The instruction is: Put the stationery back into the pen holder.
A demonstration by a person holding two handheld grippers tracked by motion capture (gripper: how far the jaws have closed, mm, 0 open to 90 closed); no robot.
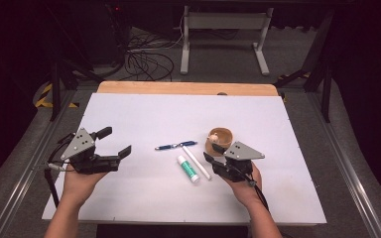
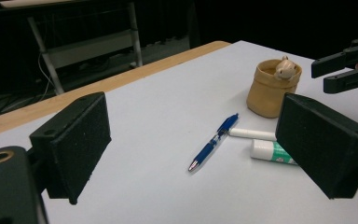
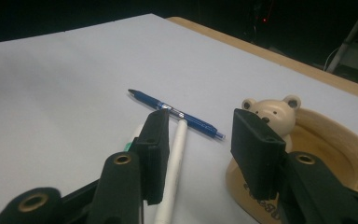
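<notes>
The right tongs (image 3: 198, 140) hover low over the white surface (image 1: 144, 119), jaws partly open with nothing pressed between them. The white pen (image 3: 173, 163) lies just inside the left-hand jaw in the right gripper view, and the wooden bear cup (image 3: 307, 154) sits just behind the other jaw. So the work in hand looks like picking up the white pen, probably to drop it into the cup.

Taking the cup as the landmark: the white pen (image 1: 196, 162) lies just on the cup's (image 1: 220, 139) near-left side, slanting towards the person. The glue stick (image 1: 188, 168) lies beside the pen, one step further from the cup. The blue pen (image 1: 175, 145) lies to the cup's left, crossing the white pen's far tip.

To do this step well, I would shift the right tongs a little away from the cup so the pen sits midway between the jaws. Then lower until the pads straddle it and close across its width near the middle. The risk is clipping the cup's wall or dragging in the glue stick.

Farthest from the cup, well to its left, the left tongs (image 1: 114, 143) are wide open and hold nothing.
</notes>
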